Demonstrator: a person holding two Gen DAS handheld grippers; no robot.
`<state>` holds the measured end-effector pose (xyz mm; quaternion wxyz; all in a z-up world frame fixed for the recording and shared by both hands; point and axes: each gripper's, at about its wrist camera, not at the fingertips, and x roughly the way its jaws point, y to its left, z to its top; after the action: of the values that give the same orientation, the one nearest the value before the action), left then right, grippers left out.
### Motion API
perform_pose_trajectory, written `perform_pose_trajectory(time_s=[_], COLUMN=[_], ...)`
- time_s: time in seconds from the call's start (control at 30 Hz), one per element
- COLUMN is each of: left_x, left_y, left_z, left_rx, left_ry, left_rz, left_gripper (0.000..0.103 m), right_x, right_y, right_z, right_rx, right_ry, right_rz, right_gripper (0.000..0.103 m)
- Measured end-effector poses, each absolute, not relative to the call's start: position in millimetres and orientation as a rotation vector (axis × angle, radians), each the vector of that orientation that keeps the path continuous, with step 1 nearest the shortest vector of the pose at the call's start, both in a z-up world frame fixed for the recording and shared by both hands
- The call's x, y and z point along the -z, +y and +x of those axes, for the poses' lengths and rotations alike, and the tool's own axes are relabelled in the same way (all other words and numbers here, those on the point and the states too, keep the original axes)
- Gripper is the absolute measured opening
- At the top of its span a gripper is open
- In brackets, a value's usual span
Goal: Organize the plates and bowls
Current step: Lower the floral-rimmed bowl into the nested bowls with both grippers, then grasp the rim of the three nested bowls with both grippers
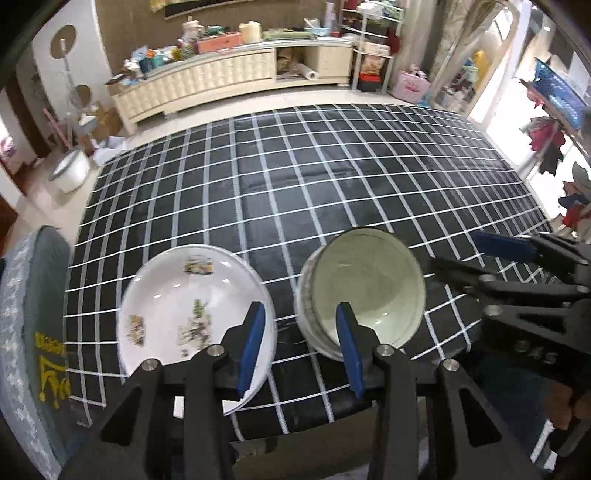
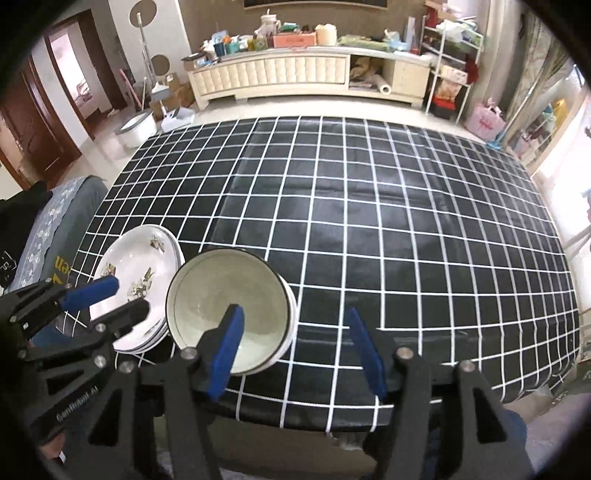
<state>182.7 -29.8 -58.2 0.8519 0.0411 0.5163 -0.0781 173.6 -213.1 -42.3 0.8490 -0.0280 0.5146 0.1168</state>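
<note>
Both claws gape, gripping nothing; left claw (image 1: 301, 345) between plates (image 1: 177, 310) and bowls (image 1: 365, 284); right claw (image 2: 299, 347) right of bowls.

A black tablecloth (image 2: 369, 221) with a white grid covered the table. Behind it a cream cabinet (image 2: 306, 79) cluttered with boxes stood against a brown wall (image 2: 207, 22). Daylight poured through the window (image 2: 565, 155) on the right; a dark wooden door (image 2: 33, 122) stood left.

Stacked plates (image 2: 133, 280) lie just left of stacked bowls (image 2: 229, 306) on the table (image 2: 369, 221)
</note>
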Motion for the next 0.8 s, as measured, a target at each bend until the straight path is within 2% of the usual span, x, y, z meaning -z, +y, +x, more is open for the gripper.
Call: perform_pose_trajectory(time_s=[0.07,0.1,0.13,0.27,0.4,0.43,0.6,0.73,0.8], left_x=[56.4,55.9,54.4,50.8,49.0,49.0,42.6,44.4,48.5], left_y=[-26.7,-25.0,-24.0,-18.1,-10.6,-8.4,-2.7,5.9,9.4], left_z=[176.2,172.7,168.2,156.3,146.2,144.9,134.8,142.3,148.8], left_rx=[0.147,0.144,0.142,0.141,0.16,0.165,0.192,0.203,0.19], left_ry=[1.078,1.068,1.058,1.03,1.018,1.018,0.977,0.982,0.997], left_rz=[0.092,0.097,0.104,0.087,0.031,0.02,-0.003,-0.049,-0.059], left_gripper=[0.037,0.038,0.042,0.066,0.072,0.079,0.081,0.089,0.094], right_x=[40.6,40.0,39.6,41.2,43.3,43.4,41.3,44.5,50.3], right_y=[-217.4,-217.3,-218.0,-216.2,-209.6,-208.8,-205.2,-204.7,-205.3], right_z=[169.4,167.7,165.7,158.8,151.7,149.1,145.6,151.8,155.9], right_rx=[-0.229,-0.225,-0.218,-0.21,-0.224,-0.229,-0.234,-0.253,-0.281], right_ry=[1.075,1.072,1.067,1.057,1.061,1.06,1.05,1.056,1.087], right_rz=[-0.048,-0.044,-0.04,-0.037,-0.037,-0.039,-0.057,-0.063,-0.051], right_gripper=[0.068,0.073,0.078,0.081,0.084,0.087,0.089,0.098,0.098])
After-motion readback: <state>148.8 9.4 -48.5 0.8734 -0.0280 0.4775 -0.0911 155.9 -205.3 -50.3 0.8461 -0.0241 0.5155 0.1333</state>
